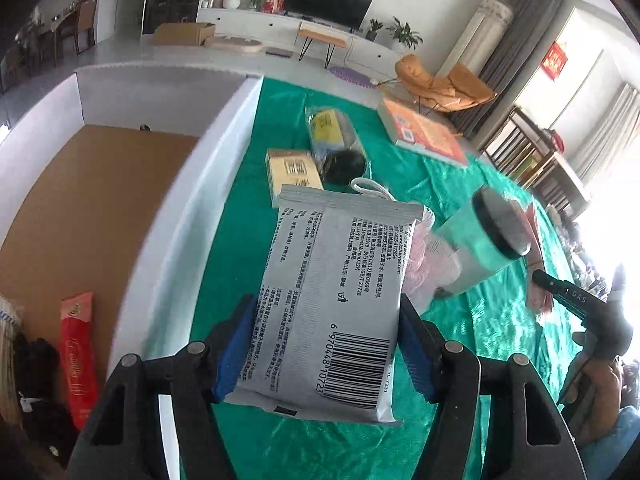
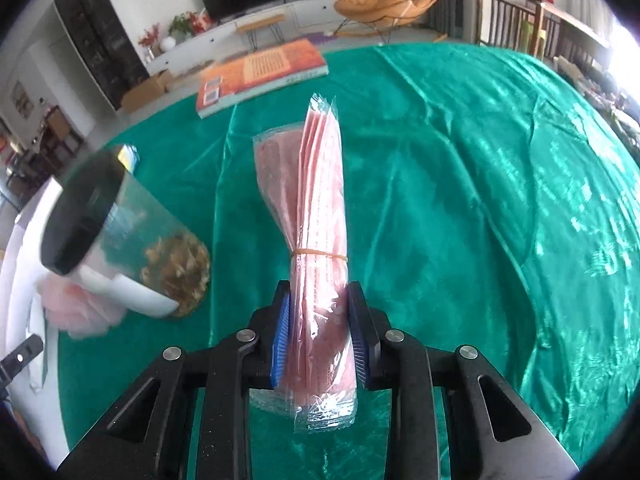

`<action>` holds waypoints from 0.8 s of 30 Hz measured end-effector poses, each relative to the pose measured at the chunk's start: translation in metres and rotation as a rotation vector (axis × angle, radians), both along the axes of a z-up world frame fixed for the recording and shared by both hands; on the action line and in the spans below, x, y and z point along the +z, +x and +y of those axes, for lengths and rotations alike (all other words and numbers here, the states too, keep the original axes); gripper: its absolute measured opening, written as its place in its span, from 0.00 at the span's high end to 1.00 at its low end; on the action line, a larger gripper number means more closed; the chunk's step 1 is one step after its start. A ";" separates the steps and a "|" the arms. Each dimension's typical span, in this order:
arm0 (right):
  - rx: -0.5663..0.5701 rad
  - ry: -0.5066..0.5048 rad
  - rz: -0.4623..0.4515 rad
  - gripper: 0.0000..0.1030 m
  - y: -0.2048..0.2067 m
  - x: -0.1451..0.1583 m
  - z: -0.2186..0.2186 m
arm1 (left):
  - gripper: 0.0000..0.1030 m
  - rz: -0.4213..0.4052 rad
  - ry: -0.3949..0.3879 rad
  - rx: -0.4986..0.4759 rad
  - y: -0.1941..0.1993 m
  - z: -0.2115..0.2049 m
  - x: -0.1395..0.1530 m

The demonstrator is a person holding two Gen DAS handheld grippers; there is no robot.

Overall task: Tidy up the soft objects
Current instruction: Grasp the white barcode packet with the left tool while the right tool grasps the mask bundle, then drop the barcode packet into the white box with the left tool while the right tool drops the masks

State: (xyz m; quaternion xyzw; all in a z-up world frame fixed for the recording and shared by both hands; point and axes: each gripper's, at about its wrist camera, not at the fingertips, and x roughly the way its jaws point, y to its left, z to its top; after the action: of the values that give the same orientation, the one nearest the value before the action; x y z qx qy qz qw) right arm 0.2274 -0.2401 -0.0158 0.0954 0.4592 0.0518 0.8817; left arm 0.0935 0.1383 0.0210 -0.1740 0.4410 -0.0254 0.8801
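Rightward, bare green cloth (image 2: 480,200), box wall (image 1: 208,184) leftward

The grey wipes pack (image 1: 332,304) carries a barcode reading 6 970448 10723 and small, mostly unreadable Chinese print. "DAS" is printed on the right gripper (image 1: 576,300) body.

Grey wipes pack (image 1: 332,304) w/ black barcode, pink mask bundle (image 2: 320,240), green satin cloth (image 2: 480,200), orange book (image 2: 260,72), blue claw pads (image 2: 281,340)

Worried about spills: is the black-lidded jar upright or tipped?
Tipped. The jar leans on the green cloth, black lid sideways and on.
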 end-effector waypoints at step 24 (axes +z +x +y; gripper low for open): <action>0.211 0.082 -0.273 0.72 -0.066 0.142 0.074 | 0.35 -0.004 0.731 -0.265 -0.041 -0.076 0.022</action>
State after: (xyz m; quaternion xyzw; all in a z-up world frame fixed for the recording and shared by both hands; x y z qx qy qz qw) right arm 0.1613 -0.1661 0.1258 0.0747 0.3402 0.1751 0.9209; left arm 0.0529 0.0619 0.0430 0.2099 0.4377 0.0195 0.8740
